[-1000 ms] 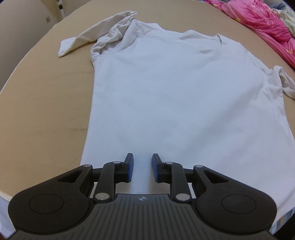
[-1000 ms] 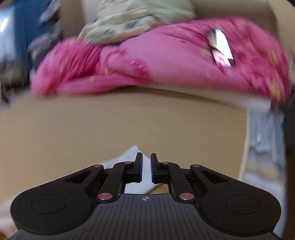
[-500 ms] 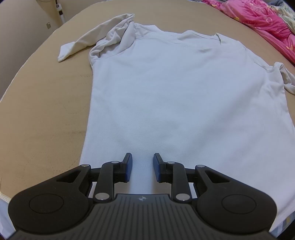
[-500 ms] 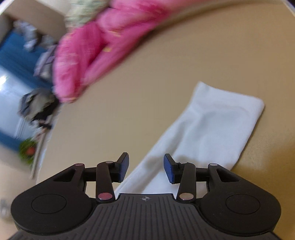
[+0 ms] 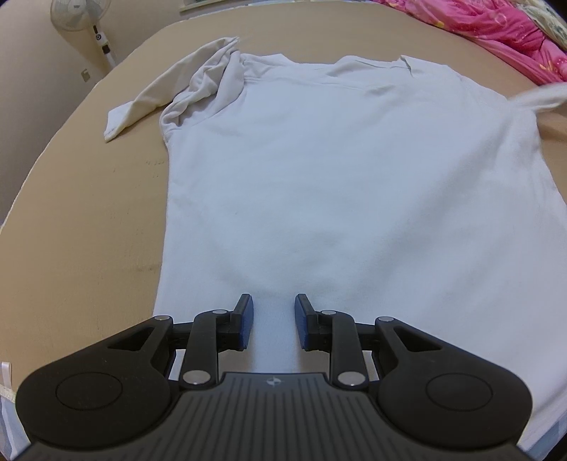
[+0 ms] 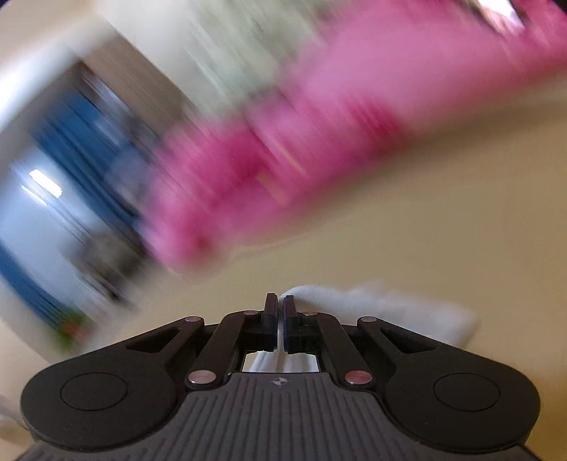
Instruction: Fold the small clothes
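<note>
So the white shirt [image 5: 340,184] is spread flat on the tan table [image 5: 81,220], hem toward the left wrist camera and collar [image 5: 372,65] up around 12 o'clock. The left sleeve [image 5: 170,95] is bunched and folded over itself at about 10 o'clock, with its cuff resting on the bare tabletop. Over at 2 o'clock the right sleeve [image 5: 538,97] looks raised off the table and smeared with blur.

The left gripper [image 5: 273,321] sits over the hem at 6 o'clock, its blue pads [image 5: 246,322] spread apart with only shirt fabric showing between them, nothing pinched.

The right gripper [image 6: 280,326] has its jaws pressed nearly together on white cloth: a thin strip shows in the gap, and the sleeve fabric [image 6: 382,301] bulges out past the tips toward 2 o'clock. The rest of that view is badly blurred.

Further out, a pink quilt [image 5: 510,32] is piled along the far table edge at 1 o'clock, and a standing fan [image 5: 79,16] sits by the wall at 10 o'clock.
</note>
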Demonstrator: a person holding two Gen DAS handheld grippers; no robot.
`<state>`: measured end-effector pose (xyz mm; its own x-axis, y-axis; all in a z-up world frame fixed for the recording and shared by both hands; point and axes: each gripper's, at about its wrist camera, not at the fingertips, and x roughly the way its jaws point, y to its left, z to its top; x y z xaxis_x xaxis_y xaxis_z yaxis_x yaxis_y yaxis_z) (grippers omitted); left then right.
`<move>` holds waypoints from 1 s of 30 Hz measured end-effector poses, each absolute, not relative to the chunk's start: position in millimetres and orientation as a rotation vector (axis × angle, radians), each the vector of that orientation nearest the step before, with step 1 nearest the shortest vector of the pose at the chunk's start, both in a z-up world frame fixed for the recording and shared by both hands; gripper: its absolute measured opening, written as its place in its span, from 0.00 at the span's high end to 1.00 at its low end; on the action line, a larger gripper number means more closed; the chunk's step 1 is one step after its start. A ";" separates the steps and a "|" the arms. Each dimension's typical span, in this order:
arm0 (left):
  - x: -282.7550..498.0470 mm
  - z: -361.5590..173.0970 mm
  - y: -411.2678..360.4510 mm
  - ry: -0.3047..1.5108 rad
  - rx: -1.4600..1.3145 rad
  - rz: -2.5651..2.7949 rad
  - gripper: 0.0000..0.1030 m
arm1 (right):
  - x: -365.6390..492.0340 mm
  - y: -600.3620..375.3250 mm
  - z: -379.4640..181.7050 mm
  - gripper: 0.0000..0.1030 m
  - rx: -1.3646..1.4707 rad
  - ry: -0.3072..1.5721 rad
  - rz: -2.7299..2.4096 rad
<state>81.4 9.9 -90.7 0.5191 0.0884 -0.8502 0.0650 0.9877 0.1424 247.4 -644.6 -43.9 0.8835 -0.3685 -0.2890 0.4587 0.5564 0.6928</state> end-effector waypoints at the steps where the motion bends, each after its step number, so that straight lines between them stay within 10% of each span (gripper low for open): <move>1: 81.3 -90.8 9.9 1.026 0.163 0.015 0.73 | 241.0 -647.1 -33.2 1.00 0.845 0.013 -0.456; 13: 80.9 -92.1 7.4 1.019 0.182 0.016 0.73 | 270.3 -693.4 -102.4 0.97 0.939 0.335 -0.566; 18: 78.9 -92.6 6.1 1.012 0.195 0.011 0.72 | 324.4 -675.8 -104.1 0.57 0.800 0.489 -0.380; 30: 79.9 -94.2 6.1 1.010 0.208 -0.003 0.72 | 383.7 -617.3 -99.8 0.56 0.006 0.638 -0.133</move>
<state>79.9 6.1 -94.2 0.5337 0.0933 -0.8405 0.0984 0.9803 0.1713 383.7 -617.3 -99.8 0.7949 -0.1221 -0.5943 0.1261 0.9914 -0.0351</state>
